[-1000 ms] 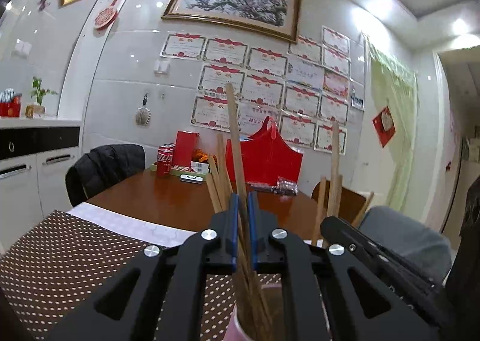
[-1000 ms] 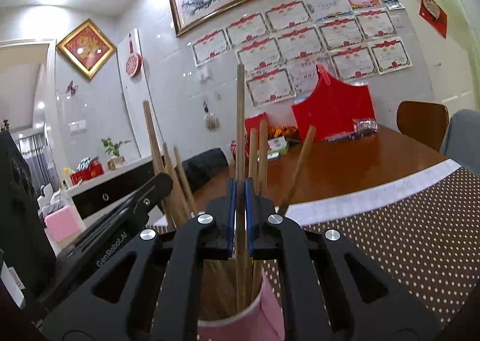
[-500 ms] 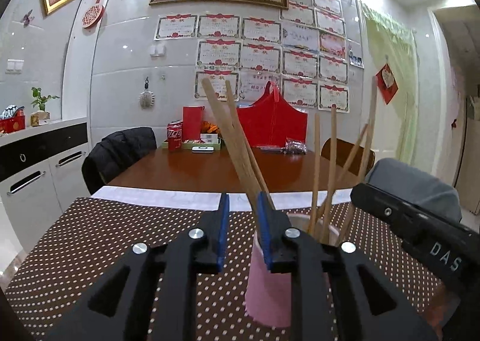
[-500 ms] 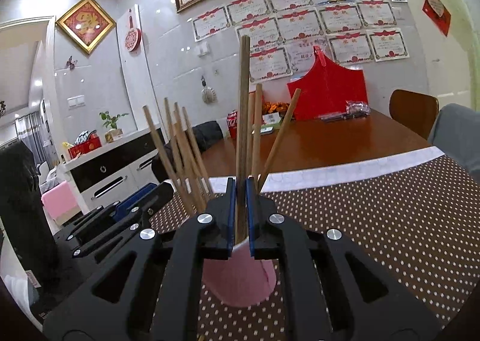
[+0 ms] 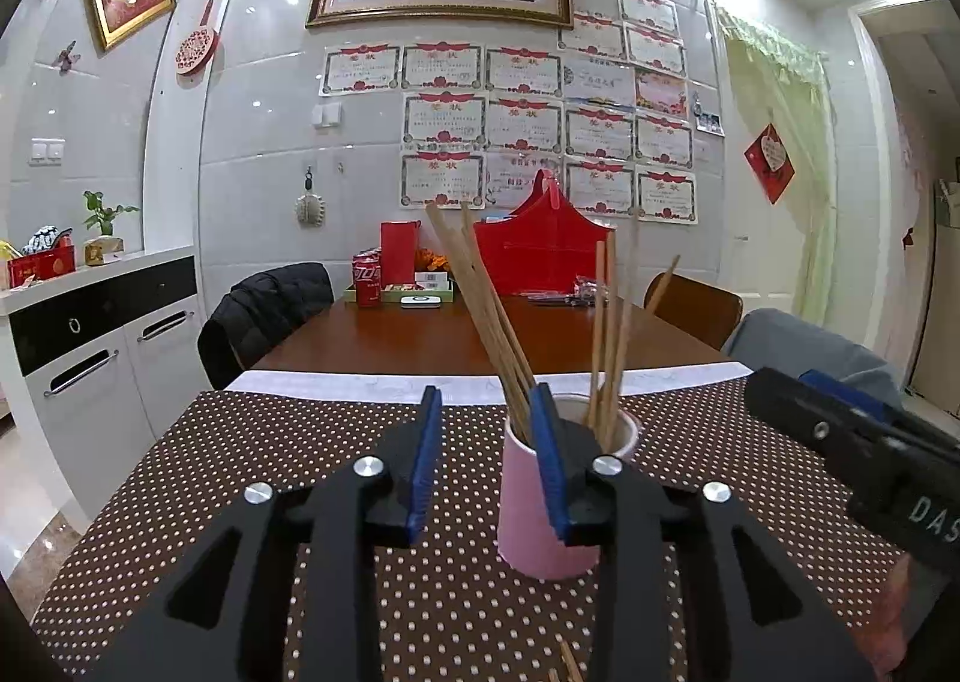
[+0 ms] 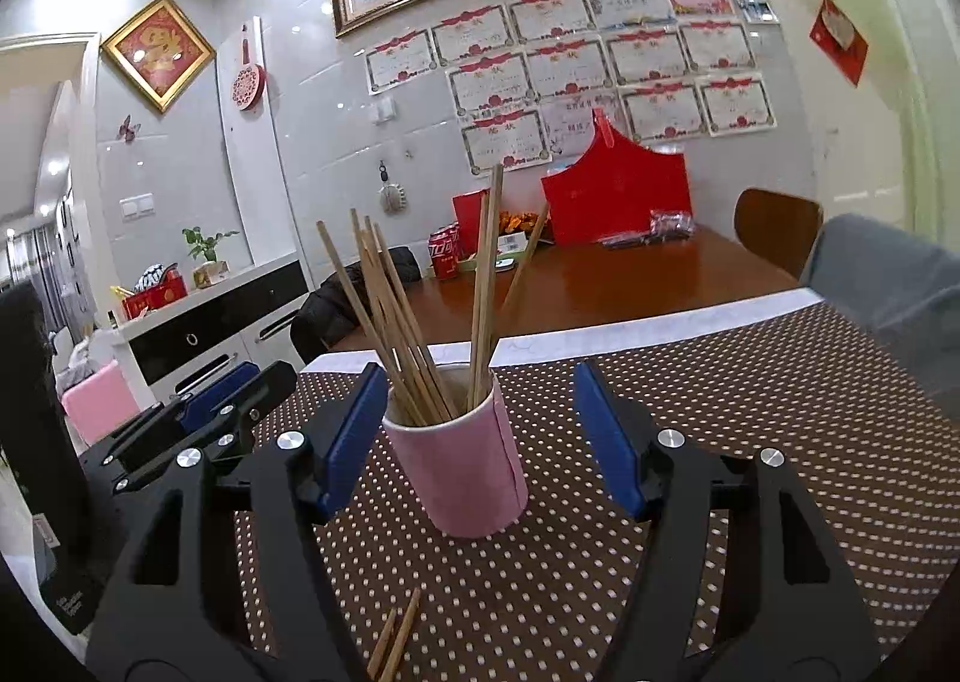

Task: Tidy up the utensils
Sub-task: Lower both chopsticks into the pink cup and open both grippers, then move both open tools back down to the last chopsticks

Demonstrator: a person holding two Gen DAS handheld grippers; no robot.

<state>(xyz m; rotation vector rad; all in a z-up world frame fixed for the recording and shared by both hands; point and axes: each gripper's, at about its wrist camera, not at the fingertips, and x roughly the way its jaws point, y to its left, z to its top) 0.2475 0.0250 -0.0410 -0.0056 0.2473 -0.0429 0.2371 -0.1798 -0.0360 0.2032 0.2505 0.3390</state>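
As both grippers opened, chopsticks [image 6: 420, 334] stayed cupped.

Bare wooden chopsticks [image 6: 414, 346] stand in a matt pink cylindrical cup [image 6: 474, 472] on brown white-dotted cloth [image 6: 750, 412]; behind the cup, the polished wooden worktop [image 6: 630, 280] shines glossy.

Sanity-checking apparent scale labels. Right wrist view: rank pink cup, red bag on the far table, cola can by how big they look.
1. pink cup, though it is nearest the camera
2. red bag, slightly smaller in frame, far back
3. cola can, clearly smallest
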